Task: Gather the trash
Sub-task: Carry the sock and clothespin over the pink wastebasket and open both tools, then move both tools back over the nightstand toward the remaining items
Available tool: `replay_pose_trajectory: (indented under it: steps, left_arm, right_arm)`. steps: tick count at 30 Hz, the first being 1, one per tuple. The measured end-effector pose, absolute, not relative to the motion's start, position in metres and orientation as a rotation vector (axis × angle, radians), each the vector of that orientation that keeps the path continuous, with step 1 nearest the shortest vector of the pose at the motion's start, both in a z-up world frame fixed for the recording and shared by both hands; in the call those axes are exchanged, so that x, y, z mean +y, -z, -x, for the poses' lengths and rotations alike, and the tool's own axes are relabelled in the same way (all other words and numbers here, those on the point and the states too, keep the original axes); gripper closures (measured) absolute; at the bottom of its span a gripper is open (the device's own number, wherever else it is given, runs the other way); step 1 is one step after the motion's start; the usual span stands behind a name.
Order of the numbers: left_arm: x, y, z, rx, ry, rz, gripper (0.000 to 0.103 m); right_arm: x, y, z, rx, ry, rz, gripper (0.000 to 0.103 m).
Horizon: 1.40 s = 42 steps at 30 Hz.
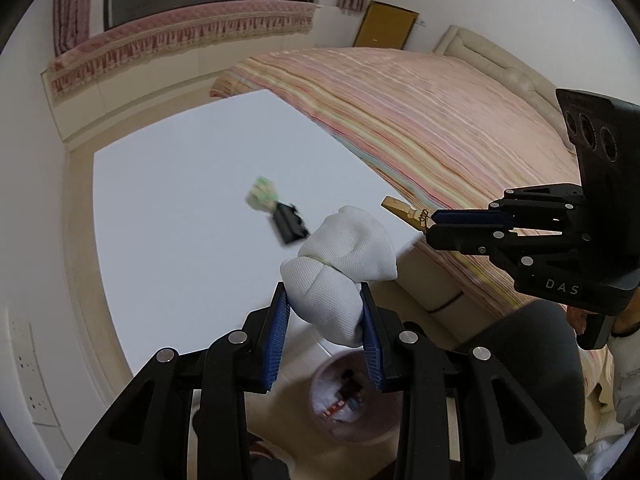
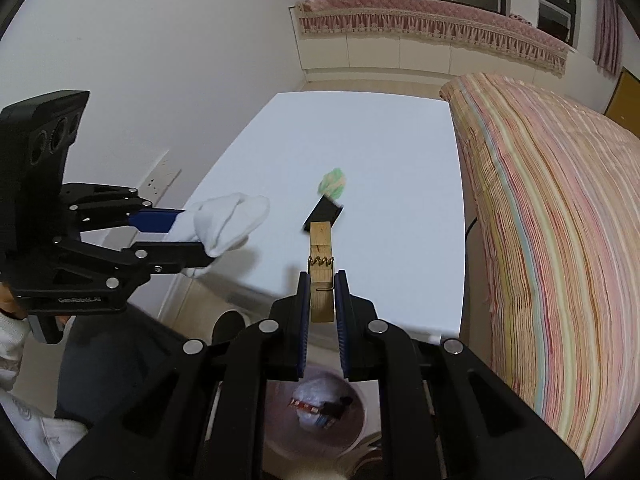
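light: soft, even, dim-ish
blur: green wad (image 1: 262, 192) & black clip (image 1: 289, 224) ahead of left gripper (image 1: 325, 330)
edges: heavy fisheye bend, dark vignette

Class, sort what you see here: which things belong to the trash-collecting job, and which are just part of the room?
Part of the job:
white sock, in the left claw
wooden clothespin, in the right claw
green wad and black binder clip on the table
trash bin below

Just there:
striped bed
pink curtains
wall outlets

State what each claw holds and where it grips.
Left claw clamps the balled white sock at its lower end. Right claw pinches the wooden clothespin by its handle end, behind the spring.
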<state>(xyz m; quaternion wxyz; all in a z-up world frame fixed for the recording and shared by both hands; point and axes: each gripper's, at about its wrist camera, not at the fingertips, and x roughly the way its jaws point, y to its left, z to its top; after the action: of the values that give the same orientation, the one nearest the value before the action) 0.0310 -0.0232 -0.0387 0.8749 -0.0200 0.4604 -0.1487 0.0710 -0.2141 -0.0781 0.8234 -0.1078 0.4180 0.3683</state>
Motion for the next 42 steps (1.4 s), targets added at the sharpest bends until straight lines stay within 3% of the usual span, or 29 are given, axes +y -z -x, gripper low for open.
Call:
replay_pose_trajectory:
  steps: [13, 28, 30, 32, 33, 34, 35, 36, 42]
  left_arm:
    - [-0.059, 0.051, 0.035, 0.998, 0.362, 0.009, 0.07]
    - [-0.078, 0.059, 0.063, 1.025, 0.388, -0.001, 0.069]
    - [-0.08, 0.059, 0.065, 1.026, 0.399, -0.001, 0.068]
    - [-0.081, 0.06, 0.064, 1.03, 0.414, 0.008, 0.057]
    - [-0.081, 0.061, 0.064, 1.034, 0.417, 0.011, 0.051]
    - [-0.081, 0.062, 0.064, 1.031, 0.417, 0.013, 0.036]
    - [-0.08, 0.062, 0.064, 1.023, 0.408, 0.015, 0.02]
    - [-0.079, 0.062, 0.065, 1.01, 0.396, 0.021, 0.016]
    - [-0.068, 0.059, 0.063, 0.989, 0.322, 0.03, 0.008]
  right_arm:
    - [-0.27, 0.093, 0.022, 0.945, -0.775, 0.217, 0.092]
    - [-0.275, 0.1, 0.046, 0.975, -0.798, 0.219, 0.091]
    - [-0.275, 0.102, 0.047, 0.983, -0.804, 0.219, 0.091]
    - [-0.273, 0.105, 0.045, 0.998, -0.811, 0.222, 0.09]
    - [-0.273, 0.107, 0.045, 1.0, -0.802, 0.228, 0.087]
    - [-0.274, 0.107, 0.045, 1.001, -0.792, 0.233, 0.079]
    - [-0.276, 0.108, 0.045, 0.997, -0.777, 0.236, 0.046]
    - [-0.278, 0.107, 0.044, 0.984, -0.762, 0.231, 0.016]
    - [-0.283, 0.107, 0.037, 0.973, -0.716, 0.21, 0.006]
